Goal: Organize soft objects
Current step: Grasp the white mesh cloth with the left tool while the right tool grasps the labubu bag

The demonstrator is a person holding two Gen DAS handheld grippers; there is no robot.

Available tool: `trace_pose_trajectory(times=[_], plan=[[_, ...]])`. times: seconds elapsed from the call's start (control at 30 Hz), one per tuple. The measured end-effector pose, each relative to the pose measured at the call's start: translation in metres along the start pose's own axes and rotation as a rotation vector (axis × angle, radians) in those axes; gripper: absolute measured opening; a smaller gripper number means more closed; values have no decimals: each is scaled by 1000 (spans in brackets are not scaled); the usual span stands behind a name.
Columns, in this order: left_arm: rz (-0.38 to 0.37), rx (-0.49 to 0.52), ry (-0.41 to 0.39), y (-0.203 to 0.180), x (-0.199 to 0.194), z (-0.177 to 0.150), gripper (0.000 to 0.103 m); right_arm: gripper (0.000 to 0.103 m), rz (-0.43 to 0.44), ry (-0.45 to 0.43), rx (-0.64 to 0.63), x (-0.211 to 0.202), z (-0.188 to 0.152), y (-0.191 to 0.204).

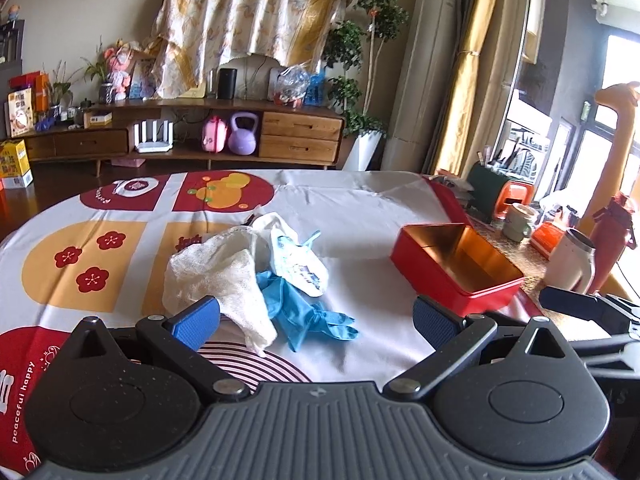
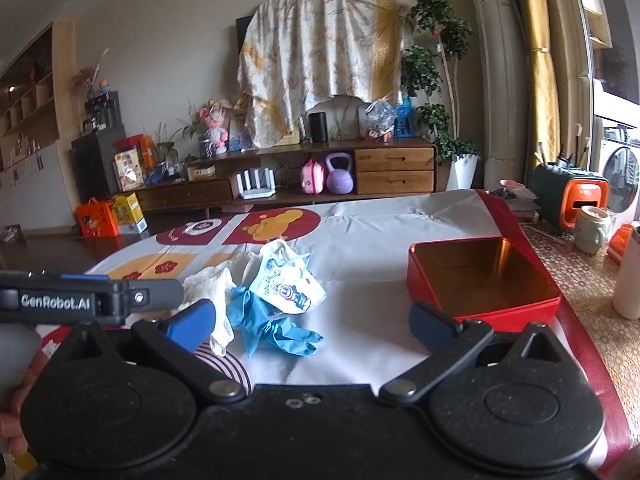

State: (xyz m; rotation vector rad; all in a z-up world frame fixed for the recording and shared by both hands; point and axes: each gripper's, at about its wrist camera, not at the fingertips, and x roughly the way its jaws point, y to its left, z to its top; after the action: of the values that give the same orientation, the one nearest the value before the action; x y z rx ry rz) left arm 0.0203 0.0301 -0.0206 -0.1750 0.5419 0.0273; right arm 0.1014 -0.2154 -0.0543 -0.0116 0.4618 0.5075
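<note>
Fingers of left gripper (image 1: pixel 316 316) and right gripper (image 2: pixel 312 318) spread wide, empty. Between and ahead of both pairs: white cloth (image 1: pixel 216 272), printed mask (image 1: pixel 298 266), blue glove (image 1: pixel 308 312). Red tin (image 1: pixel 456 262) beyond right fingers. "GenRobot.AI" legible; tablecloth (image 1: pixel 360 208) reads "peaceful happy".

bare cloth between soft pile (image 1: pixel 256 276) and red tin (image 1: pixel 456 264)

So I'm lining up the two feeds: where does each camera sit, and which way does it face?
Left wrist: on the left gripper, facing across the table at the white cloth and blue glove; jaws open, right gripper's tip at right.
Right wrist: on the right gripper, facing the same pile; jaws open, left gripper and a hand at left.
Shared: the pile, red tin, TV cabinet.
</note>
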Motion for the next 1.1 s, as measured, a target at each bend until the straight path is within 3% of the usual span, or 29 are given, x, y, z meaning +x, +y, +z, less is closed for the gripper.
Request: trace_pose_trajectory(times=[0.3,0.5,0.7,1.1], plan=[[78,-10,3,31,42,15,103,102,94,96,-76,46,7,-2],[146,42,4,49,82,24,103,102,110,115,-124,93,28,-3],[206,69,59,67,123,28,103,101,148,167,-92,146,43,-8],[188,111,132,83,164,19,103,89,127,312,32,241,50,9]])
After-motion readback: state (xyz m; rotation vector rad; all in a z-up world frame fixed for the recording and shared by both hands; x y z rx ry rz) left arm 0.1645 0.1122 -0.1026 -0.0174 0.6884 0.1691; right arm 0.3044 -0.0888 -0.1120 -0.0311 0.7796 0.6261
